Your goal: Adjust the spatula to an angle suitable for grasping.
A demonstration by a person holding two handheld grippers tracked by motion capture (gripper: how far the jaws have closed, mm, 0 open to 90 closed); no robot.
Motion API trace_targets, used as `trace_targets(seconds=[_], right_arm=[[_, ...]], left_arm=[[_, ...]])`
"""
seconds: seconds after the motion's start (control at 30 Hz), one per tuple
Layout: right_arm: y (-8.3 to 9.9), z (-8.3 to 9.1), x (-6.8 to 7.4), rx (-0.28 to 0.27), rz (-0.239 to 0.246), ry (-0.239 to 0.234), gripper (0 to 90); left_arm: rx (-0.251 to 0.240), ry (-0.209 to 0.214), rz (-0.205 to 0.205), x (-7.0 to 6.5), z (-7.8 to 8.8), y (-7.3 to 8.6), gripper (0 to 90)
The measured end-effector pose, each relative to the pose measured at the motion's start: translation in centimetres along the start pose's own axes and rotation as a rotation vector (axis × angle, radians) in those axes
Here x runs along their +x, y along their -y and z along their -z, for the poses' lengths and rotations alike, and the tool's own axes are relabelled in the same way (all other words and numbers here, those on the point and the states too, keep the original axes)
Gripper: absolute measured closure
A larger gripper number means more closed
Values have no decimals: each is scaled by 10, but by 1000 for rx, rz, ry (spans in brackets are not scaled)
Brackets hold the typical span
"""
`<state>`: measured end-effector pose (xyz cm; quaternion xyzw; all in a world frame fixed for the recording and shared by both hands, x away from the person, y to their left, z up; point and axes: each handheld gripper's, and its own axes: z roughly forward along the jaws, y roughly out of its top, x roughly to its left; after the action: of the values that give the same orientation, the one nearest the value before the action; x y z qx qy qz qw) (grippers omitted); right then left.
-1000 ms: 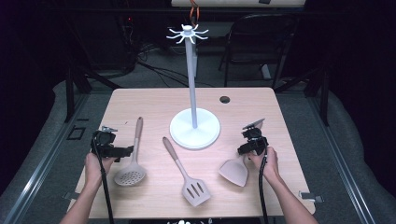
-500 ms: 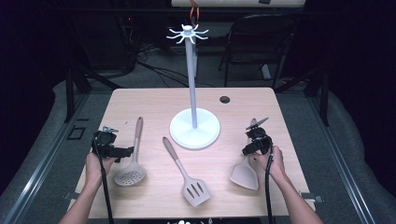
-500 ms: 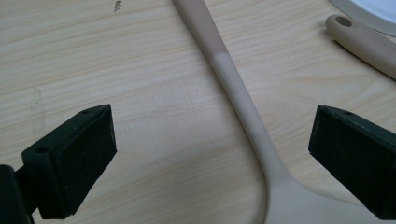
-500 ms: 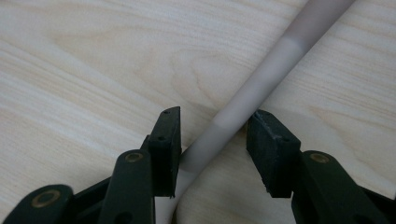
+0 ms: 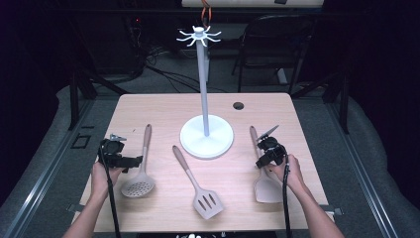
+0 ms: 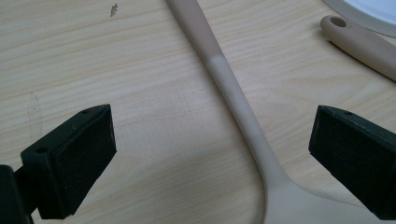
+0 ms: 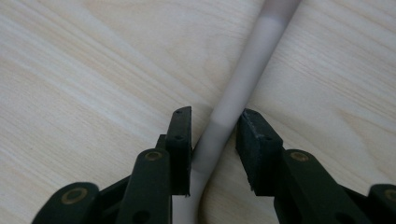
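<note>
The solid spatula [image 5: 266,184] is lying on the right side of the wooden counter [image 5: 163,106], its grey blade towards the person and its handle running away towards the far edge. In the right gripper view the spatula's neck [image 7: 233,105] is passing straight between the two black pads. The right gripper [image 5: 263,154] is sitting over that neck, just beyond the blade, with the person's right hand [image 5: 289,171] wrapped around its body. Its jaws have just been closing around the handle; the left pad is looking flush against it, while on the right a thin sliver of wood grain is showing between the pad and the handle, so it is not clamping yet.

Out from there, the slotted turner [image 5: 197,184] is resting near the middle of the counter, angled with its blade towards the near edge. Behind it, the white round base of the utensil stand [image 5: 206,136] is standing upright, its pole rising to a ring of hooks.

On the left side, the skimmer [image 5: 140,171] is lying with its perforated bowl near the person and its handle pointing away. The left gripper [image 5: 130,161] is hovering just beside it in the left hand [image 5: 103,176]; in the left gripper view its pads are standing wide apart, with the skimmer's handle [image 6: 233,93] crossing the counter between them and touching neither. A small dark hole [image 5: 238,105] is showing in the counter beyond the stand.
</note>
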<state>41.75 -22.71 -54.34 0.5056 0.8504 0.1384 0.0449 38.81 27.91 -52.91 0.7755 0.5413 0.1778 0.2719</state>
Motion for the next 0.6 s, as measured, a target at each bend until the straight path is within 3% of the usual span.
trace_targets(seconds=[0.03, 0.27, 0.4, 0.57, 0.6], right_arm=[[-1, 0, 2, 4, 19, 20, 674], [3, 1, 3, 12, 19, 14, 698], [2, 2, 3, 43, 35, 3, 703], [6, 1, 5, 26, 12, -32, 731], [5, 4, 4, 64, 44, -33, 736]], left_arm=[[-2, -4, 0, 0, -1, 0, 3], [-7, 2, 0, -1, 0, 0, 0], [-1, 3, 6, 0, -1, 0, 0], [-1, -3, -16, -3, -1, 0, 0], [-3, -8, -33, -5, 1, -1, 0]])
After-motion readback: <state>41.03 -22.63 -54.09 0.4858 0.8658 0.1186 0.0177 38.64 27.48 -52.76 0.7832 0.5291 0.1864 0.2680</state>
